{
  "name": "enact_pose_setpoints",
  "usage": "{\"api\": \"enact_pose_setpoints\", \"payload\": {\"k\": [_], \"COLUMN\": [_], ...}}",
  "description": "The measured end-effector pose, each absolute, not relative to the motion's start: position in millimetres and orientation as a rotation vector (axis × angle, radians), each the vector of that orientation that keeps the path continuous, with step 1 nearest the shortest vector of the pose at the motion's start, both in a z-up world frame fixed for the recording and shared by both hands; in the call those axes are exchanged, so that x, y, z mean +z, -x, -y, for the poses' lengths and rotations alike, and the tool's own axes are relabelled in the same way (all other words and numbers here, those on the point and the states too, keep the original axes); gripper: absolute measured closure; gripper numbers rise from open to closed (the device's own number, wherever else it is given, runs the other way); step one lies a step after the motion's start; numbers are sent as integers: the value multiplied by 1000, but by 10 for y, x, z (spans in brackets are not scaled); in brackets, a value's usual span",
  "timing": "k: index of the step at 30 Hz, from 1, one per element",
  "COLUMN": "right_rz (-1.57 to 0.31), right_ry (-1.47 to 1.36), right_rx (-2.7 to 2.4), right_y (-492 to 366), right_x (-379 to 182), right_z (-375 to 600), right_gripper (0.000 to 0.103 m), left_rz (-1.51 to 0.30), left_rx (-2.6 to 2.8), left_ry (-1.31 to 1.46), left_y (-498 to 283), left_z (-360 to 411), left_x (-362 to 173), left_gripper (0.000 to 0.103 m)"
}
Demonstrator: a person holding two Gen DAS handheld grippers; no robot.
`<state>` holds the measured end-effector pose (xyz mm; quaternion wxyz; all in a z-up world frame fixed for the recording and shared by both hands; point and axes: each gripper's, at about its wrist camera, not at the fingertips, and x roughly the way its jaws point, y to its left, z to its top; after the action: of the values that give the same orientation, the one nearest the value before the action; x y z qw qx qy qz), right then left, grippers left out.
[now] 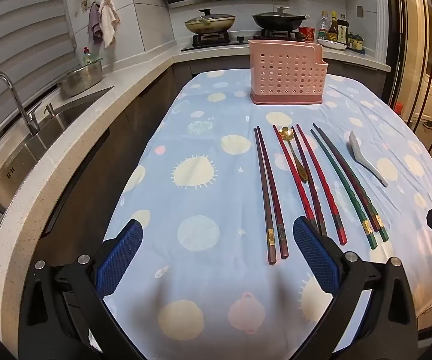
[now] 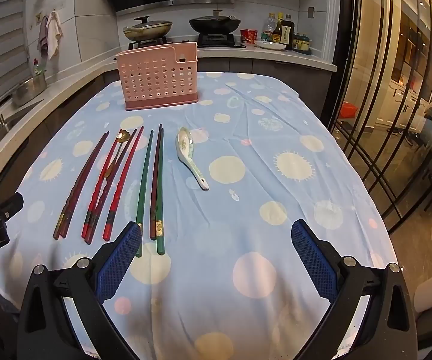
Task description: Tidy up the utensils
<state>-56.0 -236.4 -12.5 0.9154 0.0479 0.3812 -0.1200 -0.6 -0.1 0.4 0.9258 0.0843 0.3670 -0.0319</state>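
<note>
Chopsticks (image 2: 155, 180) and spoons all lie on the cloth, pink holder (image 2: 158, 78) apparently empty, so nothing's started. Both grippers (image 1: 216, 258) (image 2: 216, 258) hover spread wide, holding nothing; next looks like pinching one pair.

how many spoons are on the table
2. A small gold spoon lies among the red chopsticks, and a white ceramic spoon lies alone on the tablecloth to the right of the green chopsticks. None seems hidden.
</note>
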Motion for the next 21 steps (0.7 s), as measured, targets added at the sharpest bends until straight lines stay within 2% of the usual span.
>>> {"api": "enact_pose_setpoints", "payload": {"k": [21], "right_rz": [-779], "right_ry": [-84], "right_rx": [-260], "right_y": [590], "right_x": [-95], "right_z": [2393], "right_gripper": [7], "left_rz": [-750], "left_rx": [-60], "left_ry": [-161], "left_y": [13], "left_z": [-55], "left_x": [50], "left_gripper": [7]}}
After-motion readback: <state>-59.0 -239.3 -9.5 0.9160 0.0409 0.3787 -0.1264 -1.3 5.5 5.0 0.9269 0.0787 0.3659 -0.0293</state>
